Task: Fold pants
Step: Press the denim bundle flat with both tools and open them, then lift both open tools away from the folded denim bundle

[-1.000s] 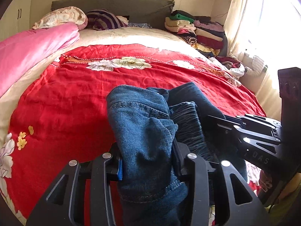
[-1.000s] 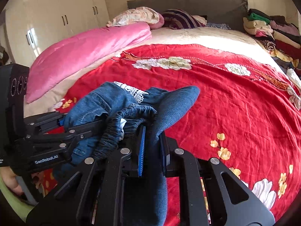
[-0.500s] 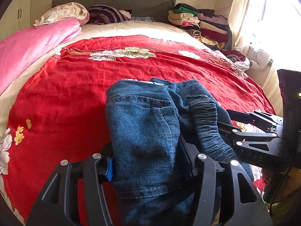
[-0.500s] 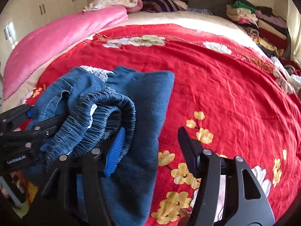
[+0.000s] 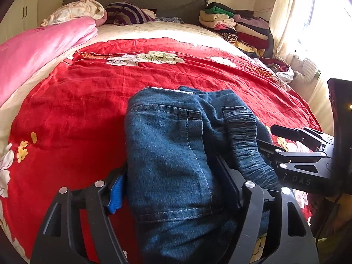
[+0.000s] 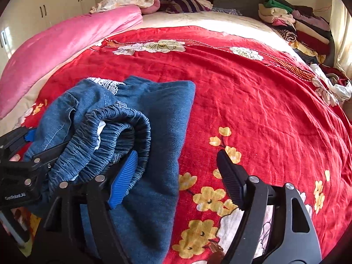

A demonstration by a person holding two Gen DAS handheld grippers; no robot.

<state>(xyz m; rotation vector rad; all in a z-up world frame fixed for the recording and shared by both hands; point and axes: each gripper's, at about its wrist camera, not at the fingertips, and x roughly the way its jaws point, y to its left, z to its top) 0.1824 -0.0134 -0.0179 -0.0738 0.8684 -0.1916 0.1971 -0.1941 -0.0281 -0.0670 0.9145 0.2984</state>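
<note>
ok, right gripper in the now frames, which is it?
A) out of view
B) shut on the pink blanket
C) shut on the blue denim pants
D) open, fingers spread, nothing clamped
D: the right gripper has its fingers spread wide, with only the red floral bedspread in the gap, and the blue denim pants lie beside its blue-padded finger, unclamped. The left gripper has the pants between its fingers.

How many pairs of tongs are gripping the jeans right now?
1. The left tongs have denim between their fingers; the right tongs are open beside the jeans, their blue pad against the waistband.
</note>
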